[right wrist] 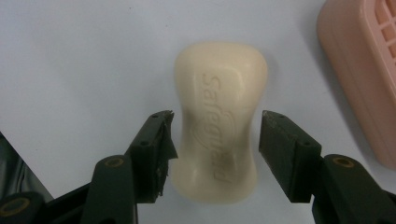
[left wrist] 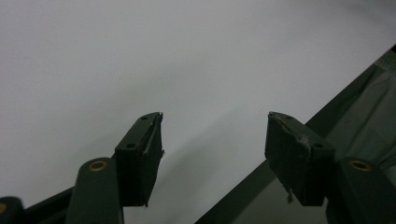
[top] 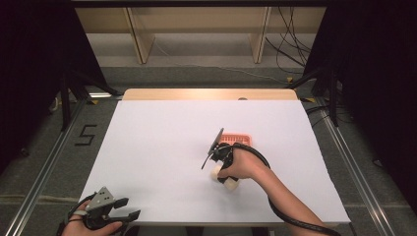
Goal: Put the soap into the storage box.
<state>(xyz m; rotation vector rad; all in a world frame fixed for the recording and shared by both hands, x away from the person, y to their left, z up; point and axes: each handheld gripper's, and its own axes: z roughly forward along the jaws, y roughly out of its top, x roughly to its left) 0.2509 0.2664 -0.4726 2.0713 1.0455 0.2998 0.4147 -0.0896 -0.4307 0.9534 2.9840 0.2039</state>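
The soap bar (right wrist: 218, 122) lies flat on the worktop (top: 162, 147) beside the pink soap dish (right wrist: 364, 79), its long axis along the right gripper (right wrist: 215, 140), whose parted fingers (right wrist: 285, 149) straddle it ungripped. The dish is cropped.

My right gripper (top: 222, 173) points down mid-table, jaws parted, forearm angled in; left gripper (top: 129, 208) rests at near-left corner, jaws wide.

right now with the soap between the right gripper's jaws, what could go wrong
The right gripper straddles the soap bar with open jaws, and the left pad looks torn, so a smooth, rounded bar might slip or twist when squeezed. The pink soap dish sits close beside it; a swing that way could knock it.
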